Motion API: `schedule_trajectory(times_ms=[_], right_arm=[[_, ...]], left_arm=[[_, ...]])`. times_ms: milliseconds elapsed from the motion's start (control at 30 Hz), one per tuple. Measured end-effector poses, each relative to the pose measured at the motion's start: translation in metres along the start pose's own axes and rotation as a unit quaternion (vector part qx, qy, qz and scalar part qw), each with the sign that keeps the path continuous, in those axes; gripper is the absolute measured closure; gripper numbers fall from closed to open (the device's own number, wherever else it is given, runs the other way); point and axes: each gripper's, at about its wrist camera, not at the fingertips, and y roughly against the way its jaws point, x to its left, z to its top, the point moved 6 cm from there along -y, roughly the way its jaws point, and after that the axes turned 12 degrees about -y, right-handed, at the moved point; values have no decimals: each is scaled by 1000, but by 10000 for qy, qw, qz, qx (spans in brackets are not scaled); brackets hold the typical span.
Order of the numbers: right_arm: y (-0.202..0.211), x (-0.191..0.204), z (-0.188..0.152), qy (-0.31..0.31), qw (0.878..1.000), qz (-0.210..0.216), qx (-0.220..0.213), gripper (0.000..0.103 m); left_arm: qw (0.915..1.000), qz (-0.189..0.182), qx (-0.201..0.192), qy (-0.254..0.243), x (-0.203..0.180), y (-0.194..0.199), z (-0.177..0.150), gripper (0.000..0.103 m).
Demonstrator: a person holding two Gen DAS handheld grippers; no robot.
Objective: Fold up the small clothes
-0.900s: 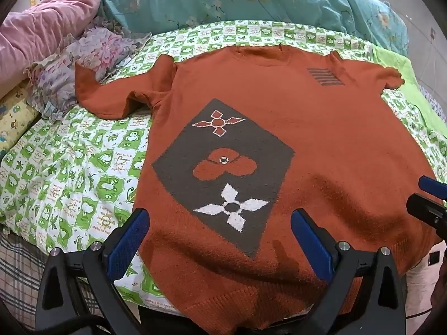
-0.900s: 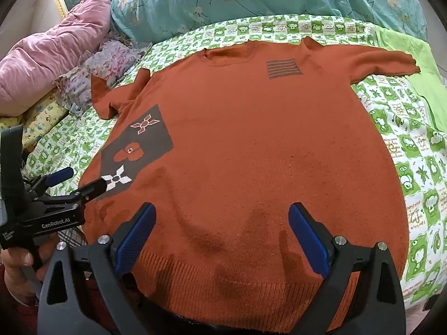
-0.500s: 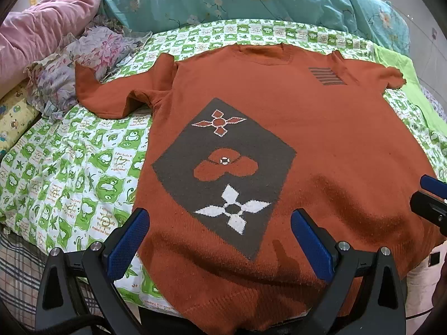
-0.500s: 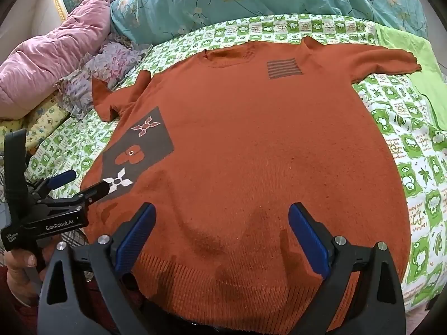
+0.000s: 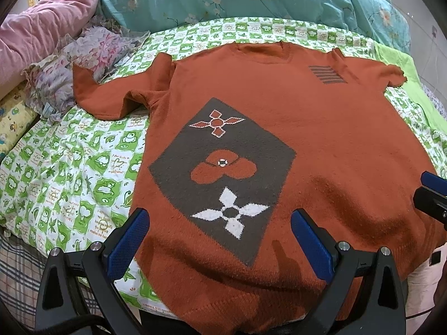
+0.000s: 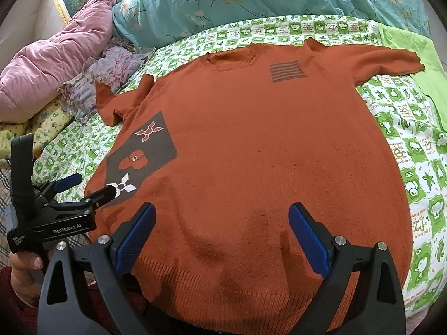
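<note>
**Rust sweater flat on bed, both grippers spread wide over hem, holding nothing**

Sweater (image 5: 321, 139) spread face up across the bed sheet (image 5: 69, 173), green-and-white check; neckline toward the far edge by the pillows, ribbed hem at the near edge and hanging slightly over it. Grey diamond patch (image 5: 220, 176) with three flower motifs sits on the side nearer the sheet's left edge; small striped grey patch (image 6: 287, 69) near the far right shoulder. One short sleeve (image 5: 103, 97) lies out toward the left edge, bunched at the armpit; the other sleeve (image 6: 391, 58) reaches toward the right edge, its cuff touching a lime cloth (image 6: 419, 55).

Left gripper (image 5: 220, 237) hovers above the hem area below the diamond patch, blue pads (image 5: 128, 240) far apart, nothing between them. Right gripper (image 6: 220, 234) likewise wide apart over the plain part of the hem, empty. Contact with fabric: cannot tell, only shadows on the knit.

Hem's lowest strip hidden behind the gripper bodies in both views. The right gripper shows only as a cut-off tip at the left view's right border. Teal pillow (image 6: 251, 0), pink quilt (image 6: 56, 55), floral ruffled cloth (image 5: 69, 64) along far and left edges, all cropped by the fisheye rim. The hand (image 6: 25, 268) holding the left gripper is partly visible, mostly hidden behind the tool.
</note>
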Motion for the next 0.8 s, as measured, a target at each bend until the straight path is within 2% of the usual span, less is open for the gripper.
schedule_trajectory(times_ms=[433,800], right_arm=[[-5,-3,4,-85,9999,43,34,7],[-12,-29,27,-331,9995,-20,-8,7]], left_arm=[[9997,182,2,-141,2,-4,6,2],[10000,-51,-12,-73,-1,-16,21,2]])
